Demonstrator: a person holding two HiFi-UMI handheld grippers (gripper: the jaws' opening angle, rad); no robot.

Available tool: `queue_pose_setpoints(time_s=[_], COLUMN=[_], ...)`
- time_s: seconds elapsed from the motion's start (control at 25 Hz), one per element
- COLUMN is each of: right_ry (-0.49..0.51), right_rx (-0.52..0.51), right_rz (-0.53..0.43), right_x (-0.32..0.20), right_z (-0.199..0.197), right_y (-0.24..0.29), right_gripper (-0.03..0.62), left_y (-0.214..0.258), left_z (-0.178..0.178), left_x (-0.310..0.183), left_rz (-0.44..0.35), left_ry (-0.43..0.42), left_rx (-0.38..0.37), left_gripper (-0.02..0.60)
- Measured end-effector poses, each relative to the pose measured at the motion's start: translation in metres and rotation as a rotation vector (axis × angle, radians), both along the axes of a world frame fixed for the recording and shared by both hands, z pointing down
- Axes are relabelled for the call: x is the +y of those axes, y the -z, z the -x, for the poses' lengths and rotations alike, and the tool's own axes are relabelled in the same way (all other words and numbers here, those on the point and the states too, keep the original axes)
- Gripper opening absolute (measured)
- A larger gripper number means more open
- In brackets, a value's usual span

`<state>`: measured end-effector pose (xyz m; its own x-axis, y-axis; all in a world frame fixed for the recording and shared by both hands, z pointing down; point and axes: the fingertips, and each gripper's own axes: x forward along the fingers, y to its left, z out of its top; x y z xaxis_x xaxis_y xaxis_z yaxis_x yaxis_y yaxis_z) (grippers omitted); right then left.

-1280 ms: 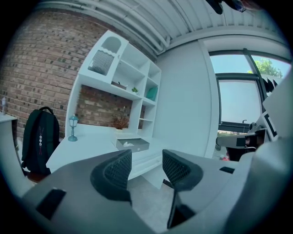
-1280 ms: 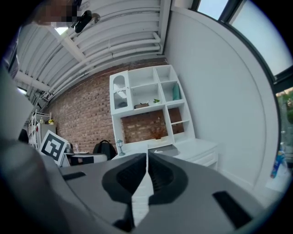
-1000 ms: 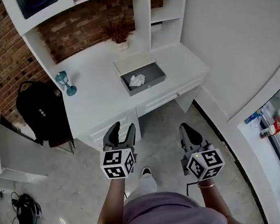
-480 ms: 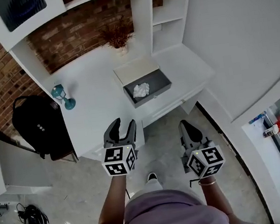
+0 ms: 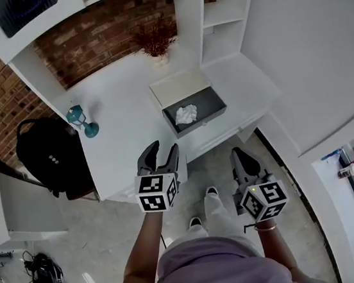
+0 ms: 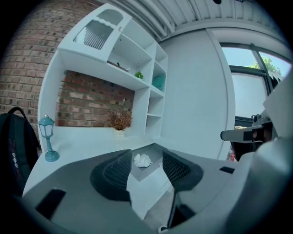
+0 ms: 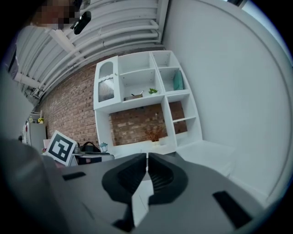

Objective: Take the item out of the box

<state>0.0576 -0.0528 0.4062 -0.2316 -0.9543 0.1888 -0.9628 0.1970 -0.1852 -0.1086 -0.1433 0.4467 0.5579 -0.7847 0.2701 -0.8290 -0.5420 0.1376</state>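
A white counter [image 5: 127, 105] runs across the upper middle of the head view, under white shelves and against a brick wall. Near its left edge stands a small teal lantern [image 5: 82, 121], upright. At the back, top centre of the frame, sits a pale pot [image 5: 161, 58] of dry twigs. Toward the front right edge rests an open grey box [image 5: 210, 97], its cream lid [image 5: 176, 87] touching its far side. On the floor [image 5: 112, 237] at left, beside the counter, stands a black backpack [image 5: 49, 154].

The person wears a mauve short-sleeved top [image 5: 213, 270] and pale trousers [image 5: 216, 215], and the grey left gripper [image 5: 163, 148] and right gripper [image 5: 236, 152] (black ribbed pads [image 6: 116, 170] inside) each bear a white cube [image 5: 155, 193] of black square markers.
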Motion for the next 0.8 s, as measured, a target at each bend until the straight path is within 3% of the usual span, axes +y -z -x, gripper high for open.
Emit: queue_pose_setpoints(time_s=[0.8], right_ry=[0.105], right_rx=[-0.038], right_rz=[-0.013], right_x=[-0.141], right_z=[-0.053], right_y=[-0.002], right_gripper=[0.003], left_y=[-0.028], left_z=[-0.054], left_x=[-0.114], left_rz=[0.078], left_ry=[0.010], left_rx=[-0.163], left_gripper=[0.219])
